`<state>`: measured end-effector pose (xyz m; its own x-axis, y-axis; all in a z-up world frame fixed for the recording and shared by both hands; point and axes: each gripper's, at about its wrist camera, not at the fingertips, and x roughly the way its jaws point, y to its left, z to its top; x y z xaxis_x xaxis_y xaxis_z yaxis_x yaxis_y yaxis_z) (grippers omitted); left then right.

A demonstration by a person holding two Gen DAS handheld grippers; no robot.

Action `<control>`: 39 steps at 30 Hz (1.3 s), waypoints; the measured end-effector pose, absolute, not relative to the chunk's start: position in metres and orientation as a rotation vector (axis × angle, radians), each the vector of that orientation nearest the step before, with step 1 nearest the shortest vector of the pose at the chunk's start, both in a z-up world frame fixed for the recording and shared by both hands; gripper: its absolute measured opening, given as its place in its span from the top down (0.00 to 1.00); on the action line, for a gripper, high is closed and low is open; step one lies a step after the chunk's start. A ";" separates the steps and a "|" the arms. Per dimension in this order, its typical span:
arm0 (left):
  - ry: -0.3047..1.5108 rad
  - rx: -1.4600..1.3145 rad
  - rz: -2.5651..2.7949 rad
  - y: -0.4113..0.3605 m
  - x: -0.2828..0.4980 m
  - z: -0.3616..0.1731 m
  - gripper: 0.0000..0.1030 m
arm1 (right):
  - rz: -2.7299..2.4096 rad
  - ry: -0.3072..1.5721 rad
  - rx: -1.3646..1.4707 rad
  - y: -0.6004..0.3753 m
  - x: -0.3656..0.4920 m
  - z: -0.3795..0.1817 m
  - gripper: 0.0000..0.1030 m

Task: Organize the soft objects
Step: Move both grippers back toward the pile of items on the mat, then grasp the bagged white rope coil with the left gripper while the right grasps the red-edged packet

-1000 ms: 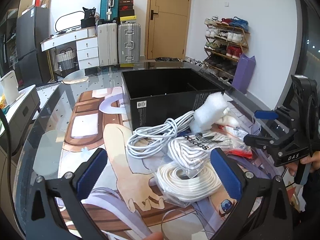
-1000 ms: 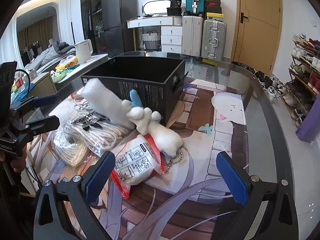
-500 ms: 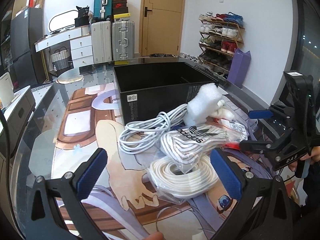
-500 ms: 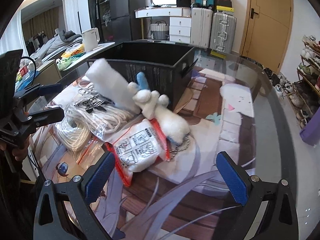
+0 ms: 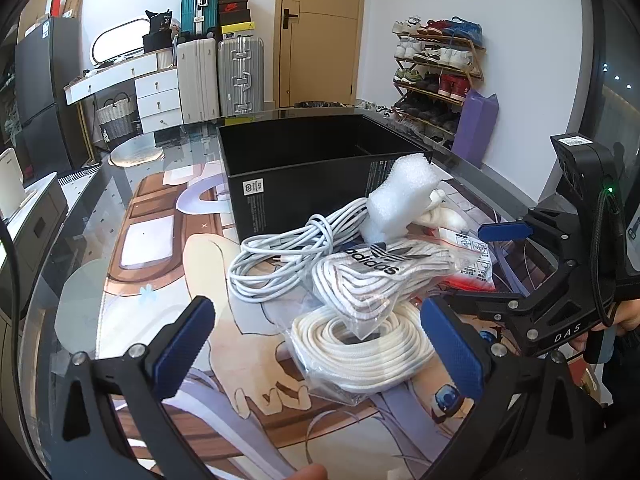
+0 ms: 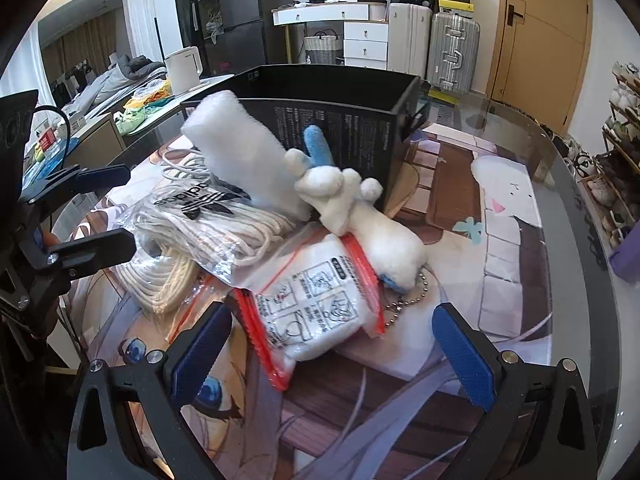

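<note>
Landmark: black box (image 5: 320, 168), open top, on desk (image 5: 80, 240).
Soft pile: just in front of box, on the printed mat.
Foam block (image 6: 244, 156): white, leans vs box front wall.
Plush toy (image 6: 360, 216): white w/ blue ear, beside foam, lying on the red-edged zip bag (image 6: 320, 312).
Bagged adidas laces (image 5: 376, 276): in front of foam, partly over bagged white rope coil (image 5: 360, 344).
White cable (image 5: 280, 256): loose coil, left of laces, near box corner.
Left tongs (image 5: 316, 344): wide open, empty, over rope coil.
Right tongs (image 6: 332, 344): wide open, empty, over zip bag.
</note>
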<state>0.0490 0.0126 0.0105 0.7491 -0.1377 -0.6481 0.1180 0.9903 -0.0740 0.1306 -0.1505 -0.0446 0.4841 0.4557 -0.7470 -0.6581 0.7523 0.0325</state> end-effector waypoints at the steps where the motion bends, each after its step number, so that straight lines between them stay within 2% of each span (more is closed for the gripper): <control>1: 0.711 -0.029 -0.140 0.013 0.049 0.011 0.00 | 0.685 0.819 -0.275 -0.150 0.129 -0.045 0.01; 8: 0.712 -0.031 -0.141 0.012 0.049 0.010 0.00 | 0.654 0.815 -0.279 -0.148 0.129 -0.045 0.05; 14: 0.713 -0.029 -0.140 0.012 0.050 0.010 0.00 | 0.693 0.809 -0.290 -0.146 0.125 -0.043 0.21; 16: 0.716 -0.025 -0.138 0.012 0.050 0.008 0.00 | 0.720 0.809 -0.308 -0.145 0.121 -0.042 0.30; 21: 0.716 -0.025 -0.136 0.012 0.050 0.006 0.00 | 0.744 0.817 -0.314 -0.151 0.118 -0.040 0.39; 39: 0.799 -0.034 -0.203 -0.002 0.055 -0.003 0.00 | 0.841 0.750 -0.448 -0.167 0.087 -0.022 0.43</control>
